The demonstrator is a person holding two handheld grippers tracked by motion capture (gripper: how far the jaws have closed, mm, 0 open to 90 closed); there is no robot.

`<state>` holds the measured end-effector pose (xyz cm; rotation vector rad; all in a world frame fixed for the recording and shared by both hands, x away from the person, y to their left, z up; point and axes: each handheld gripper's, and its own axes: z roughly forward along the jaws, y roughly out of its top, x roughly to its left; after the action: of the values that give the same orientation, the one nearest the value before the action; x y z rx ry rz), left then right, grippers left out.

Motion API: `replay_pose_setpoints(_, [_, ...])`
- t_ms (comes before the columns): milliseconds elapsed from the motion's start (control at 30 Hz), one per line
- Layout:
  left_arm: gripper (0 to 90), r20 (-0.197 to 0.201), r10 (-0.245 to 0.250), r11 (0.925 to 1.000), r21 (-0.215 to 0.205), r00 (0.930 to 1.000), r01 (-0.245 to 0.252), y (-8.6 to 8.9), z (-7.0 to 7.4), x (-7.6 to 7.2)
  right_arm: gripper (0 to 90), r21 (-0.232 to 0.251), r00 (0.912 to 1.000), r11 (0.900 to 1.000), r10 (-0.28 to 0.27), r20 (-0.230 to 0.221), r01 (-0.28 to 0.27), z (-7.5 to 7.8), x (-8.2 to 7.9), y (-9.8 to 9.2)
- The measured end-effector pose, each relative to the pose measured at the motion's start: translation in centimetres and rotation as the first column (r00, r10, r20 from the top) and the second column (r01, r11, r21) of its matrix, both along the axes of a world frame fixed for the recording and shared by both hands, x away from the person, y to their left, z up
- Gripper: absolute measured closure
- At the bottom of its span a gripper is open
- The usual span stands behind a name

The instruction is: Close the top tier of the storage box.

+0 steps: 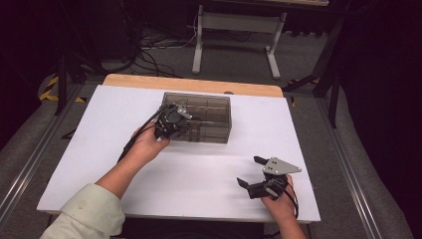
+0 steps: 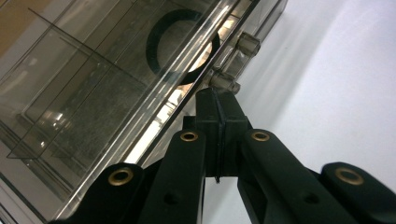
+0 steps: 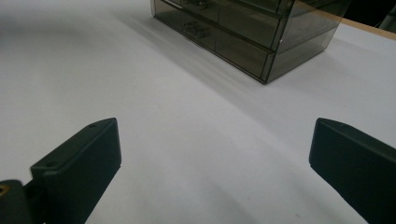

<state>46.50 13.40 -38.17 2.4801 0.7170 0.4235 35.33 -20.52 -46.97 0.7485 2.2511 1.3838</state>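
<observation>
one smoky drawer box | left gripper closed at its knob | right gripper wide apart

White table top bare and open between the hands, free passage across the whole near half; smoky plastic drawer box is the one obstacle, standing toward the far middle; open strips of table left and right of it, narrower strip behind; left gripper pressed against the box's near-left corner, blocking that side; right gripper well apart, wide clear run ahead to the box.
</observation>
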Motion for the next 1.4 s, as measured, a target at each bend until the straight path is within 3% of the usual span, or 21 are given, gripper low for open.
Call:
replay_pose_setpoints(467, [89.6, 0.019, 0.040, 0.9992, -0.008, 0.9990, -0.040, -0.1, -0.2, 0.2, 2.8, 0.001, 1.0000, 1.000, 0.000, 0.000, 0.000, 0.0, 0.0, 0.0])
replay_pose_setpoints(900, [73.7, 0.030, 0.000, 0.9970, -0.077, 0.9995, 0.002, 0.6, 1.7, -1.7, 2.8, 0.000, 1.0000, 1.000, -0.003, 0.000, 0.003, 0.0, 0.0, 0.0])
replay_pose_setpoints(1233, [66.1, 0.003, -0.014, 0.9929, -0.118, 0.9999, 0.015, 0.7, 2.3, -2.5, 2.8, 0.001, 1.0000, 1.000, -0.004, 0.000, 0.004, 0.0, 0.0, 0.0])
replay_pose_setpoints(1400, [54.3, 0.019, -0.015, 0.9883, -0.151, 0.9997, 0.018, 1.1, 2.6, -2.9, 2.7, 0.002, 1.0000, 1.000, -0.003, 0.000, 0.003, 0.0, 0.1, 0.0])
